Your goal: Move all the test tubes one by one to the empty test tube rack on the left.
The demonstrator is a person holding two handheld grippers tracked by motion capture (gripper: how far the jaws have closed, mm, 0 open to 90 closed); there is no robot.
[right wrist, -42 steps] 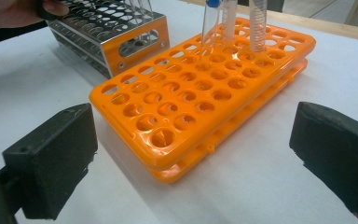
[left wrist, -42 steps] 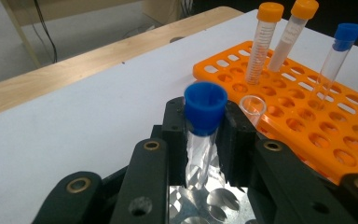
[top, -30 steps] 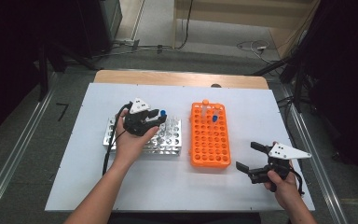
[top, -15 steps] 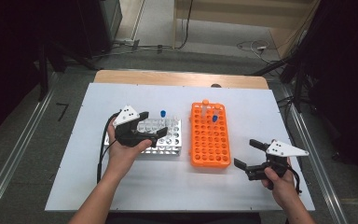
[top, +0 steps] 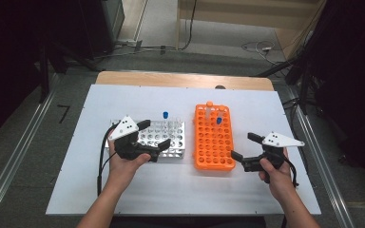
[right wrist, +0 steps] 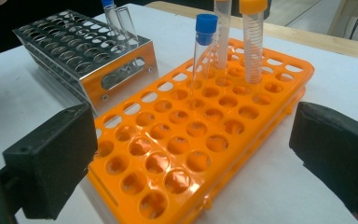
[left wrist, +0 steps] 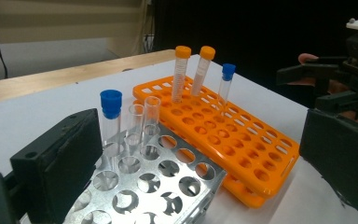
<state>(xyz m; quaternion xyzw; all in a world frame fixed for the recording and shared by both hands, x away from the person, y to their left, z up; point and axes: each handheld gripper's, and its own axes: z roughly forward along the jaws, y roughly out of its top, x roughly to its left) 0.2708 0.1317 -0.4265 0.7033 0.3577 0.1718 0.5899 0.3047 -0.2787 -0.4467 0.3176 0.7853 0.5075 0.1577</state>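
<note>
A silver metal rack holds a blue-capped tube and two clear uncapped tubes at its far end. My left gripper hovers over the rack's near left part. Its jaws have just been opening and nothing is between them; the blue-capped tube stands free beyond the left jaw. An orange rack holds two orange-capped tubes and one blue-capped tube. My right gripper is open just right of the orange rack's near end, with that rack ahead of its jaws.
Both racks stand on a white table top, with a wooden strip along its far edge. Bare table lies in front of the racks and at both sides. A cable trails from the left gripper.
The left gripper has let go of the blue-capped tube in the metal rack, opened wide and drawn back toward the person. The right gripper has shifted left toward the orange rack.
</note>
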